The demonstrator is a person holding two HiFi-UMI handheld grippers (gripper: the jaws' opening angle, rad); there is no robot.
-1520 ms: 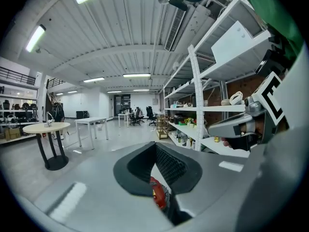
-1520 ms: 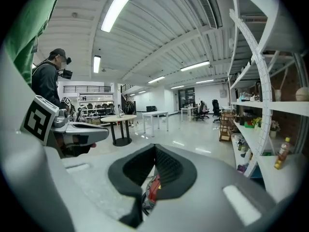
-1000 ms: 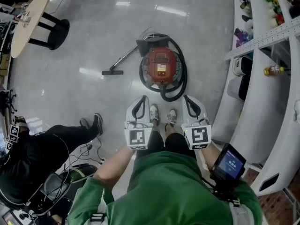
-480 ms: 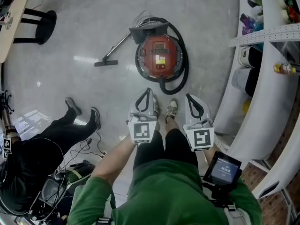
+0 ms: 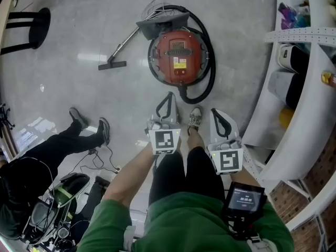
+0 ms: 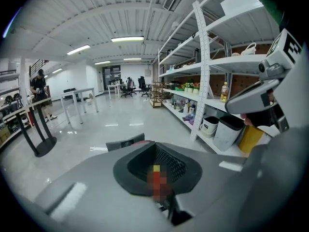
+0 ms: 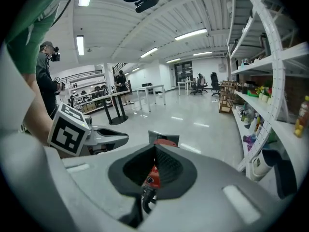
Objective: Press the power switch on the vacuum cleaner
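A round red vacuum cleaner [image 5: 180,56] stands on the grey floor, ringed by its black hose [image 5: 209,72]. Its wand runs left to a floor nozzle [image 5: 112,64]. My left gripper [image 5: 169,97] and right gripper [image 5: 216,112] are held side by side in front of my body, both short of the vacuum and pointing toward it. Each has its jaws shut with nothing held. In the left gripper view the vacuum's grey back part [image 6: 125,142] peeks over the left gripper [image 6: 155,144]. In the right gripper view the red body [image 7: 164,141] shows just beyond the right gripper [image 7: 155,147].
A person in black [image 5: 47,159] sits on the floor at left, with cables and gear [image 5: 97,164] beside them. A black stool base [image 5: 32,26] stands far left. White shelving [image 5: 302,104] with bins [image 5: 291,56] lines the right side. My shoe [image 5: 195,116] is between the grippers.
The view has closed in on the vacuum, which now sits higher and larger in the head view. Both grippers stay shut, side by side, a little nearer to it.
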